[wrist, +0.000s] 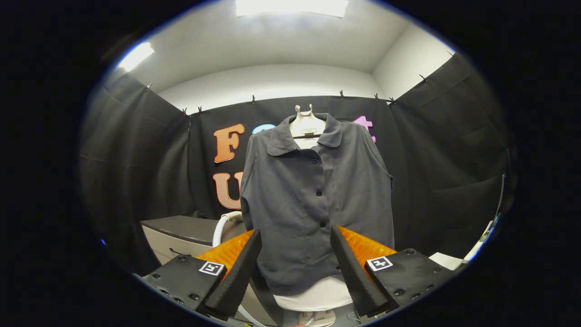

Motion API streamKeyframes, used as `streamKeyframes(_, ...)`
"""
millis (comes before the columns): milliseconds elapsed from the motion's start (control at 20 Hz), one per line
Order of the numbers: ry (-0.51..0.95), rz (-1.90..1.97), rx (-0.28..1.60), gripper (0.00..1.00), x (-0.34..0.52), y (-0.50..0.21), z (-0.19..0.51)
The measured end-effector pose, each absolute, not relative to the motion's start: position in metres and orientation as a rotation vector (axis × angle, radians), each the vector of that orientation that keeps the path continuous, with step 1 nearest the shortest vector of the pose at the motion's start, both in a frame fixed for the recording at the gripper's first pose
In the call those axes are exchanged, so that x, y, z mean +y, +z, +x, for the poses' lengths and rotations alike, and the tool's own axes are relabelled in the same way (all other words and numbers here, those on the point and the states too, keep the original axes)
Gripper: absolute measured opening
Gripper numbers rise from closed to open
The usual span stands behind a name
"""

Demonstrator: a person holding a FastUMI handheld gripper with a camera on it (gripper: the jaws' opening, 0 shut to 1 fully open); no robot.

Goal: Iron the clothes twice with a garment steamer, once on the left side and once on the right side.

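— So, how are the tongs (295,243) held?

— They are spread wide, released, with nothing gripped between the fingers (240,268). Each finger is wedge-shaped and ribbed on its inner face. A small square printed marker (211,268) is fixed on the block behind each finger; no word can be read on it.

— And what is seen beyond them?

— A grey shirt (313,200) is hung just ahead, framed between the two fingers. It is buttoned down the front with dark round buttons (319,193), and a flat collar is folded open at the neck. The cloth looks matte and softly creased. It is worn on a pale mannequin torso (313,297), whose smooth rounded base is shown under the hem.

— Is the steamer visible?

— A white curved handle-like part (224,223) is seen to the left of the shirt, near a low grey cabinet (179,231); whether it belongs to the steamer cannot be told.

— Any brand or label?

— None that can be made out on the shirt.
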State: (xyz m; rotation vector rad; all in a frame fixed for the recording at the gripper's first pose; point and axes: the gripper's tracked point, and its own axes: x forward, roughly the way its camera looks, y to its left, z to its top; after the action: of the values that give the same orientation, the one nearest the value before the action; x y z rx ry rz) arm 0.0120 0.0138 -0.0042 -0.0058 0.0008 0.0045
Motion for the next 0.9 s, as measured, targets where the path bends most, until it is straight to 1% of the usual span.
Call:
streamKeyframes(650, 0.017, -0.006, -0.011, 0.98, 0.024, 0.0, 0.008)
streamKeyframes(900, 0.073, 0.03, -0.023, 0.98, 0.043, 0.013, 0.004)
